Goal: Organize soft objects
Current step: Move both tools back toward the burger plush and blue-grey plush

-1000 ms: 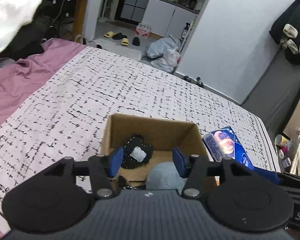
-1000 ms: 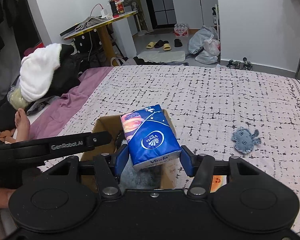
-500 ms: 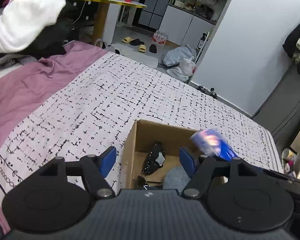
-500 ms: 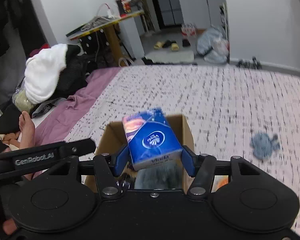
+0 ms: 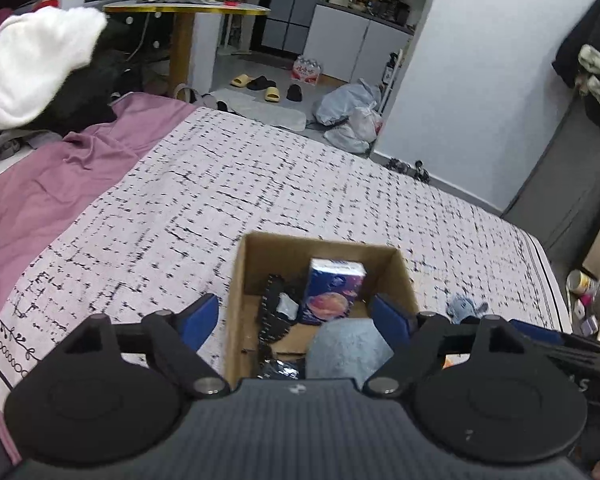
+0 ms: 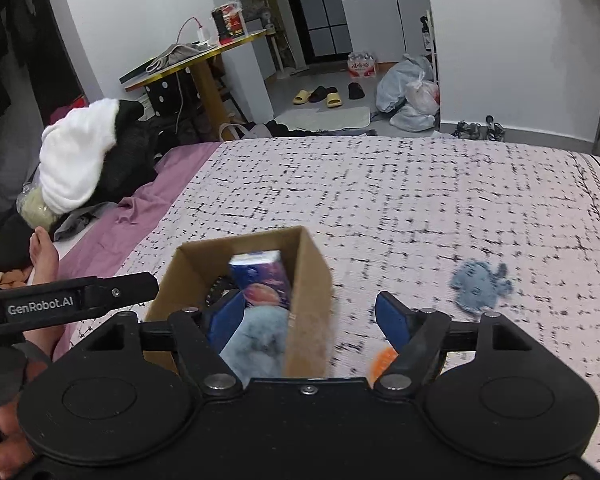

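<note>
A cardboard box stood open on the bed, on a pale bedspread patterned with black dashes. Inside it a blue tissue pack stood nearly upright against the far wall, its printed face turned toward the left wrist camera. Beside the pack, to its left in that view, lay a black item with a pale patch; what it was could not be told. A grey-blue plush filled the near part of the box, touching the foot of the pack.

The left tool hung over the near end of the box with its blue pads spread wide and the jaws opening; one pad sat outside the box's left wall and the other at its right wall, and neither pressed on anything. The right tool was likewise opening, its pads apart. Its left pad lay over the box interior beside the plush, its right pad over bare bedspread, so the box's right wall stood between them without being gripped. The tissue pack sat beyond the pads, free of both.

On the bedspread, well to the right of the box, lay a small blue soft toy, somewhat blurred. An orange object peeked out just beside the right tool's right pad, too hidden to identify. A purple sheet covered the left side of the bed.
</note>
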{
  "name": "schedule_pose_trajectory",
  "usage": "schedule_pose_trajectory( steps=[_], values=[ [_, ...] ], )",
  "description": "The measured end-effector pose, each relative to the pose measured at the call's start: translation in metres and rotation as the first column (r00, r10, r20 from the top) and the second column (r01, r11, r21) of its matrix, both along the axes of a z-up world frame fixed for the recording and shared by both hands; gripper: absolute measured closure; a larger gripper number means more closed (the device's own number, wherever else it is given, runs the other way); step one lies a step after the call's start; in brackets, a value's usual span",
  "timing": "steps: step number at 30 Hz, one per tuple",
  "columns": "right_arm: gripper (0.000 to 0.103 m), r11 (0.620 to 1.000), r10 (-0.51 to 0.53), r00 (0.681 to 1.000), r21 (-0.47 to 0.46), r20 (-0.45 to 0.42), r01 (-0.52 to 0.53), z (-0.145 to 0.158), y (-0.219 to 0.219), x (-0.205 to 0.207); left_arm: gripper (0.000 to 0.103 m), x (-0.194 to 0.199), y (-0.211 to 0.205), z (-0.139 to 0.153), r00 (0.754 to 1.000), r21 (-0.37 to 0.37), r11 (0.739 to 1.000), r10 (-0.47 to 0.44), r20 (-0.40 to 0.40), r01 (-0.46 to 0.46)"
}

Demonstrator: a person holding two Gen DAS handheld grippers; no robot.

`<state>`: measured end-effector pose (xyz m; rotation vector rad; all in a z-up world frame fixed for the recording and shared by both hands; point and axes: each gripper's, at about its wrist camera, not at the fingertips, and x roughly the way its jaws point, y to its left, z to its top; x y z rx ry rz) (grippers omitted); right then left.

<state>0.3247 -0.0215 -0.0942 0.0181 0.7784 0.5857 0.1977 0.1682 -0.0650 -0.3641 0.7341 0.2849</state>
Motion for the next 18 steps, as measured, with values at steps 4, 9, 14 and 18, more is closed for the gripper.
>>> schedule_pose_trajectory(
  steps=[4, 9, 14, 18],
  values=[
    [0.026, 1.0, 0.0, 1.0, 0.0, 0.014, 0.0, 0.002, -0.024, 0.002, 0.02, 0.007, -0.022, 0.002, 1.0, 0.012, 1.0, -0.021, -0.012, 0.022],
    [0.025, 1.0, 0.012, 1.0, -0.006, 0.021, -0.012, 0.002, -0.048, 0.009, 0.02, 0.017, -0.055, 0.003, 0.998, 0.042, 0.997, -0.058, -0.036, 0.06],
    [0.024, 0.999, 0.036, 0.999, 0.004, 0.025, -0.036, 0.0, -0.069, 0.017, 0.02, 0.027, -0.086, 0.007, 0.994, 0.099, 0.99, -0.092, -0.05, 0.097],
    [0.018, 0.999, 0.049, 0.998, -0.007, 0.045, -0.049, -0.001, -0.084, 0.023, 0.02, 0.035, -0.103, 0.009, 0.992, 0.114, 0.987, -0.106, -0.062, 0.112]
  ],
)
